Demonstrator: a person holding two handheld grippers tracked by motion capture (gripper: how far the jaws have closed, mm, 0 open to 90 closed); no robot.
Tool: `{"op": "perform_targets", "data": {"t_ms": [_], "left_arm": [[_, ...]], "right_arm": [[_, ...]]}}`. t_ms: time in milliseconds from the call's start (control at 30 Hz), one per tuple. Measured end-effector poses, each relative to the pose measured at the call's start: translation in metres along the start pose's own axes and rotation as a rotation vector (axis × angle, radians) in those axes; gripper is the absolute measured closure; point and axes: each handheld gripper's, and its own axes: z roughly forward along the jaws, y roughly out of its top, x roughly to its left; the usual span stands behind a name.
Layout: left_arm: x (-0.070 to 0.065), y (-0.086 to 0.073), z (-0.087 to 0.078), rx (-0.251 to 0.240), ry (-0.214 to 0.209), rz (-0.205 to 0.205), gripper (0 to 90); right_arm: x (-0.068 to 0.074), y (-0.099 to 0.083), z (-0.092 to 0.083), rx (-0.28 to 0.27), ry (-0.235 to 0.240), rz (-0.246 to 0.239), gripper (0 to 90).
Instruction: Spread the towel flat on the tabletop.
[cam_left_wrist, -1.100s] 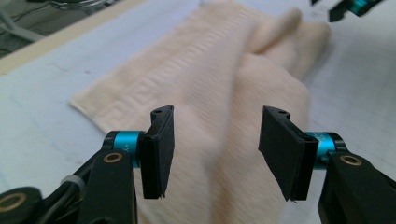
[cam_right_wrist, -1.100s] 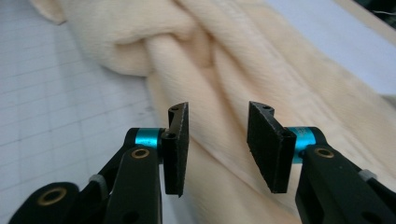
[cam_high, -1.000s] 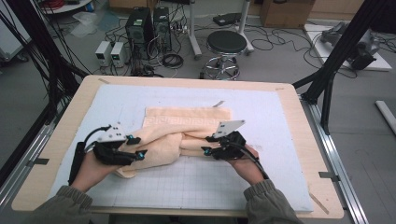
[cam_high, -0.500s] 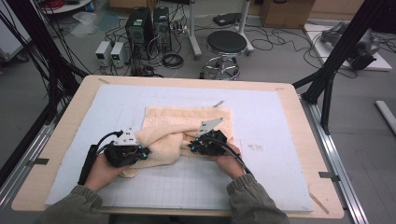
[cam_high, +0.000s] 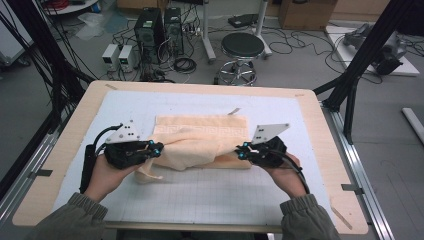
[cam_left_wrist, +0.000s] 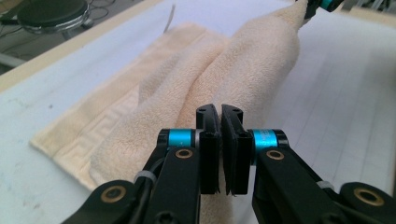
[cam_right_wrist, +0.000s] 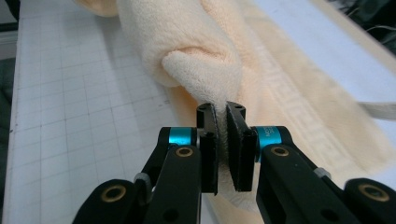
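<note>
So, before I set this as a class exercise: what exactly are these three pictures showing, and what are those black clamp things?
A person stands at a table holding a hand-held two-jaw clamp in each hand. One camera looks down from above; the other two ride on the clamps and look along their jaws. A peach towel lies on a white gridded mat. The left gripper and the right gripper have each shut on one end of a fold of the towel, which hangs lifted between them.

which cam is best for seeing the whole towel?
High view. It takes in the whole towel, stretched between the left gripper and right gripper, its far part lying flat on the mat. Each gripper view gives just a close-up of the bunched cloth pinched in its own jaws.
</note>
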Motion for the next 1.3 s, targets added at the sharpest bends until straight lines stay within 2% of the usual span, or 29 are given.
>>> {"op": "perform_targets", "data": {"t_ms": [133, 200, 267, 367, 433, 500, 567, 600, 667, 733, 800, 900, 1000, 1100, 1200, 1300], "left_arm": [[0.004, 0.008, 0.001, -0.025, -0.006, -0.015, 85.5], [0.01, 0.008, 0.003, -0.029, -0.009, -0.037, 85.5], [0.016, 0.005, 0.01, 0.003, 0.018, -0.033, 85.5], [0.03, -0.008, 0.03, 0.062, 0.049, -0.072, 85.5], [0.037, -0.018, 0.047, 0.123, 0.073, -0.082, 85.4], [0.041, -0.025, 0.059, 0.166, 0.082, -0.096, 85.0], [0.046, -0.031, 0.066, 0.195, 0.083, -0.112, 83.8], [0.047, -0.031, 0.066, 0.194, 0.087, -0.117, 82.0], [0.048, -0.03, 0.059, 0.157, 0.093, -0.124, 74.3], [0.047, -0.027, 0.05, 0.117, 0.086, -0.124, 67.7], [0.043, -0.026, 0.04, 0.103, 0.085, -0.094, 62.7], [0.036, -0.027, 0.028, 0.097, 0.069, -0.071, 57.3], [0.027, -0.034, 0.021, 0.107, 0.052, -0.045, 53.3], [0.024, -0.045, 0.023, 0.163, 0.051, -0.021, 49.6], [0.027, -0.056, 0.029, 0.208, 0.06, -0.028, 47.1], [0.033, -0.068, 0.038, 0.26, 0.058, -0.041, 48.4]], "right_arm": [[-0.006, 0.001, -0.027, -0.037, -0.042, 0.009, 84.4], [-0.01, 0.0, -0.032, -0.048, -0.059, 0.016, 84.5], [-0.017, -0.003, -0.03, -0.037, -0.067, 0.033, 84.5], [-0.031, -0.015, -0.008, 0.024, -0.057, 0.098, 84.4], [-0.042, -0.026, 0.017, 0.079, -0.038, 0.156, 84.3], [-0.048, -0.031, 0.039, 0.147, -0.026, 0.185, 83.7], [-0.051, -0.033, 0.053, 0.173, -0.022, 0.195, 81.3], [-0.051, -0.032, 0.058, 0.17, -0.037, 0.187, 78.9], [-0.051, -0.03, 0.057, 0.139, -0.039, 0.182, 73.8], [-0.046, -0.025, 0.051, 0.114, -0.053, 0.156, 71.5], [-0.04, -0.021, 0.041, 0.082, -0.067, 0.133, 67.1], [-0.026, -0.013, 0.026, 0.038, -0.08, 0.098, 64.7], [-0.007, -0.006, 0.023, 0.024, -0.062, 0.044, 62.9], [0.01, -0.003, 0.032, 0.015, -0.022, -0.01, 61.8], [0.019, -0.007, 0.053, 0.027, 0.033, -0.013, 57.7], [0.025, -0.01, 0.078, 0.047, 0.044, -0.013, 51.6]]}}
